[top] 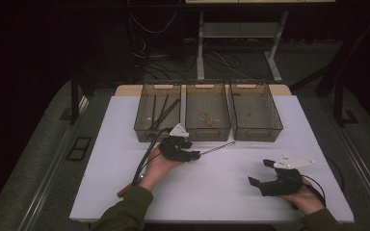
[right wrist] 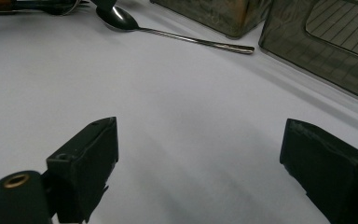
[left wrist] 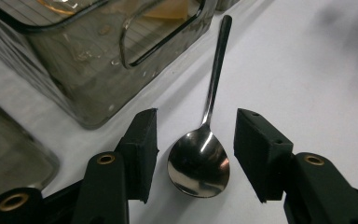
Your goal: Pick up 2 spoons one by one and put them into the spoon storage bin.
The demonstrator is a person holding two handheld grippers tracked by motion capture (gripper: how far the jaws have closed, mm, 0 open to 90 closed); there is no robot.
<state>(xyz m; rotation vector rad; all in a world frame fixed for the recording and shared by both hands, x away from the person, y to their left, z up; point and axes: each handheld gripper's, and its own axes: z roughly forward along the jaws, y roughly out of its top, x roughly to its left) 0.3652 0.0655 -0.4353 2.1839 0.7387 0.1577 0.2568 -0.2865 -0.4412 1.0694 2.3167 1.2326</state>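
The white rectangular desk (top: 212,192) carries three smoky translucent plastic bins (top: 207,118) in a row at twelve o'clock, seemingly for sorting cutlery; the right tool (top: 264,174) rests at five o'clock, jaws wide apart over bare desk, apparently waiting; the left tool (left wrist: 196,154) straddles the shiny steel spoon (left wrist: 199,158), its jaws apart beside the bowl without touching, handle toward one o'clock, ready for gripping.

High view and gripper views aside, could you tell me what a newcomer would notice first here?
Probably the shiny spoon lying on the white table, its bowl between the open jaws of the left gripper, untouched. Behind it stand three smoky bins in a row, while the right gripper waits open over bare table.
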